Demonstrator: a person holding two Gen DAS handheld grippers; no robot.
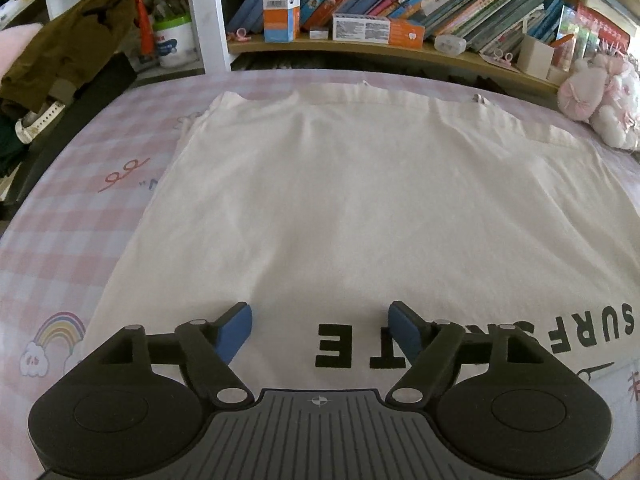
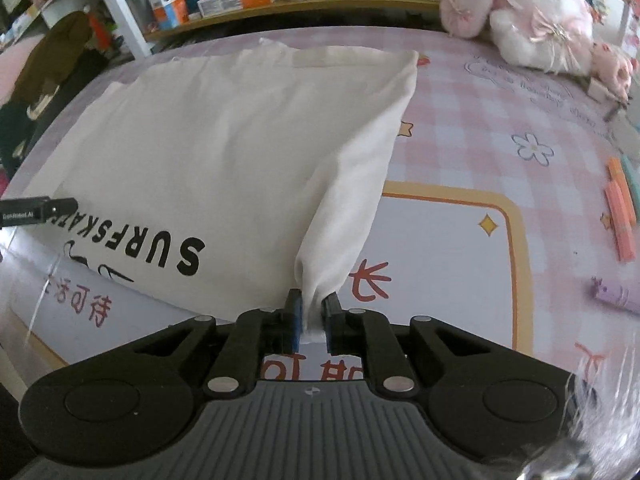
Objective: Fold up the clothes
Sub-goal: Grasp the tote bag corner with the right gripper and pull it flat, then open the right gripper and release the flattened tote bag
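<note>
A cream T-shirt (image 1: 340,200) with black lettering lies spread on the pink checked cloth, its near edge toward me. My left gripper (image 1: 320,330) hovers open over that near edge, blue pads wide apart, nothing between them. In the right wrist view the same T-shirt (image 2: 208,152) has its right side lifted into a taut fold. My right gripper (image 2: 311,316) is shut on that bunched corner of the T-shirt. A black finger of the left gripper (image 2: 38,210) pokes in at the left edge.
A bookshelf (image 1: 400,0) with books and boxes runs along the far side. Pink plush toys (image 2: 532,16) sit at the far right. Dark clothes and a watch (image 1: 60,80) are piled at the left. Orange and purple sticks (image 2: 620,212) lie at the right.
</note>
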